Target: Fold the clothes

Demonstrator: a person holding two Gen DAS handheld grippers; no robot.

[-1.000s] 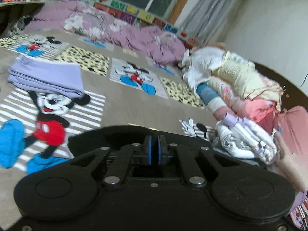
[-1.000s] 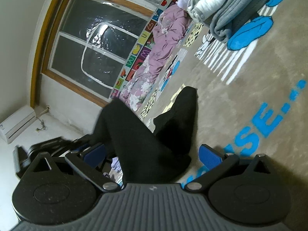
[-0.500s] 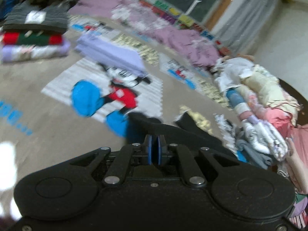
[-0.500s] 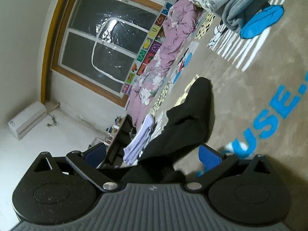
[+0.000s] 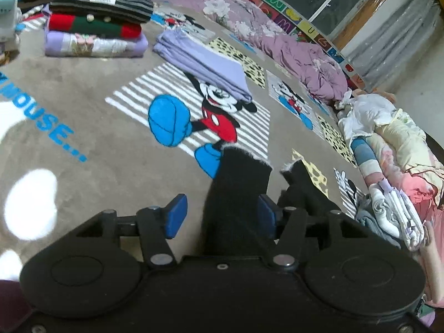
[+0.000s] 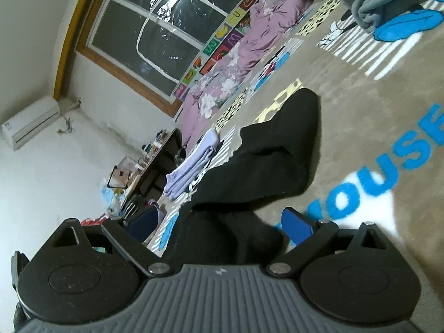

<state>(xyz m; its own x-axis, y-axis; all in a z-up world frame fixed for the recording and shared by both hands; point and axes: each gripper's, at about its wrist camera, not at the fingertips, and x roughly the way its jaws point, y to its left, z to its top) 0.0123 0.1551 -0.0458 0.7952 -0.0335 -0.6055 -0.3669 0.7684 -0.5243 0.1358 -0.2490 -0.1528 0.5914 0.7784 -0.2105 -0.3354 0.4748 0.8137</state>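
Observation:
A black fleecy garment (image 5: 238, 194) lies spread on the Mickey Mouse bedspread (image 5: 91, 116). In the left wrist view my left gripper (image 5: 222, 216) is open, its blue pads on either side of one black leg, not closed on it. In the right wrist view the same garment (image 6: 266, 161) stretches away from my right gripper (image 6: 222, 222), which is open with black cloth lying between its blue pads. A folded lilac garment (image 5: 202, 63) lies further off, also visible in the right wrist view (image 6: 191, 166).
A stack of folded clothes (image 5: 97, 25) stands at the far left. A pile of unfolded clothes (image 5: 394, 166) lies along the right. A purple quilt (image 5: 277, 38) runs under the window. A grey blanket (image 6: 388, 2) lies at the right view's top.
My left gripper has opened and swung down over the black garment's leg. The right gripper stayed open while the garment settled flatter on the bedspread.

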